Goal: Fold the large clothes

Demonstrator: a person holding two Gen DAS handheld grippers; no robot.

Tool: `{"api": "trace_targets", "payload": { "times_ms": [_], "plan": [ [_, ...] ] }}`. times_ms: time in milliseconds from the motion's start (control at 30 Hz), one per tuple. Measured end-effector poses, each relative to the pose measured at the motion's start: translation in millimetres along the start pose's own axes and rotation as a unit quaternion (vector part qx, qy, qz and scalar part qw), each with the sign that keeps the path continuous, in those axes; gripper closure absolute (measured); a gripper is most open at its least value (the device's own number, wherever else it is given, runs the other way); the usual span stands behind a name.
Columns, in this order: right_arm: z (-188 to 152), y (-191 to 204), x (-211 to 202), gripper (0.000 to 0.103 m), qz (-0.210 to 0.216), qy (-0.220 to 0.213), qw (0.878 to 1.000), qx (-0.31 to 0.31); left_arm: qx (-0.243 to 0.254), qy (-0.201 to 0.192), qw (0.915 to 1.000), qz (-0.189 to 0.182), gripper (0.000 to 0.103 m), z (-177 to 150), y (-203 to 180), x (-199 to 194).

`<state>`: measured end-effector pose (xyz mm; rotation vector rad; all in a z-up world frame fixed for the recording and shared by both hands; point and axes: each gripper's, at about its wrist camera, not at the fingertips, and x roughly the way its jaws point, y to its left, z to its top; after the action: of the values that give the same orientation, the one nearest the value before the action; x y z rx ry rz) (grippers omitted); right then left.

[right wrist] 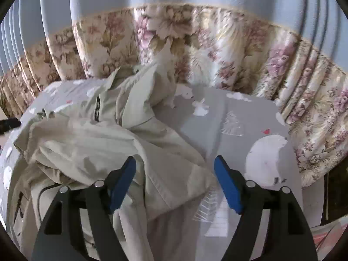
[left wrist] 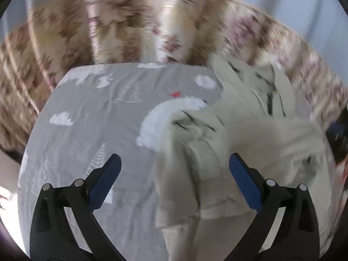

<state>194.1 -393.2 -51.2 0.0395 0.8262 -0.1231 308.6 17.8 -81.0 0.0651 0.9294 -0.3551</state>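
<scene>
Curtain (right wrist: 217, 50): floral cloth hanging close behind the far and right edges of the table, pale plain panel above it; blurred in the left wrist view.
Table cover (left wrist: 91, 134): grey sheet with white clouds, trees and a polar bear print, lying mostly flat, light wrinkles.
Free room: in the left wrist view the whole left half of the cover is bare; in the right wrist view the bare part is on the right, around the bear print (right wrist: 267, 158).
Table edges: far edge runs just below the curtain; right edge curves down beside the bear print, with the curtain just past it.
Jacket (right wrist: 104, 134): large pale beige garment, bunched and unfolded, heaped on the cover; a dark zip shows near its far end, one fold stands up toward the curtain.
Jacket edge: a hemmed corner lies between the right gripper's fingers.
Left gripper (left wrist: 175, 167): spread wide, blue pads clear of the cloth, jacket edge below the gap.
Right gripper (right wrist: 175, 169): spread, nothing pinched, pads apart over the jacket hem.
</scene>
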Motion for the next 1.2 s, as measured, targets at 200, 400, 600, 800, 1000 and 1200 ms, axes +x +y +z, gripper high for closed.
{"api": "trace_targets", "payload": {
  "times_ms": [200,400,600,800,1000,1200],
  "plan": [
    [-12.4,3.1,-5.3,0.027,0.017,0.010,1.000,0.006,0.068,0.050,0.9962,0.023,0.017,-4.8,-49.9,51.9],
    [-28.0,10.8,14.8,0.037,0.044,0.051,0.998,0.013,0.065,0.012,0.9975,0.024,0.070,7.2,-63.9,39.5],
    [-30.4,7.8,16.9,0.037,0.079,0.050,0.995,0.042,-0.001,-0.031,0.9968,-0.074,0.072,19.6,-24.9,-18.5],
    [-30.0,21.1,18.9,0.037,0.068,0.053,0.996,0.018,-0.070,0.006,0.9964,-0.048,0.029,15.6,28.6,5.3],
    [-26.7,17.3,18.3,0.037,0.067,0.048,0.996,0.024,0.007,0.010,0.9999,0.001,0.022,4.3,-4.4,9.7],
    [-28.8,18.6,22.8,0.037,0.060,0.049,0.997,0.023,0.125,0.018,0.9904,0.058,0.046,-14.1,-74.0,32.7]
  ]
}}
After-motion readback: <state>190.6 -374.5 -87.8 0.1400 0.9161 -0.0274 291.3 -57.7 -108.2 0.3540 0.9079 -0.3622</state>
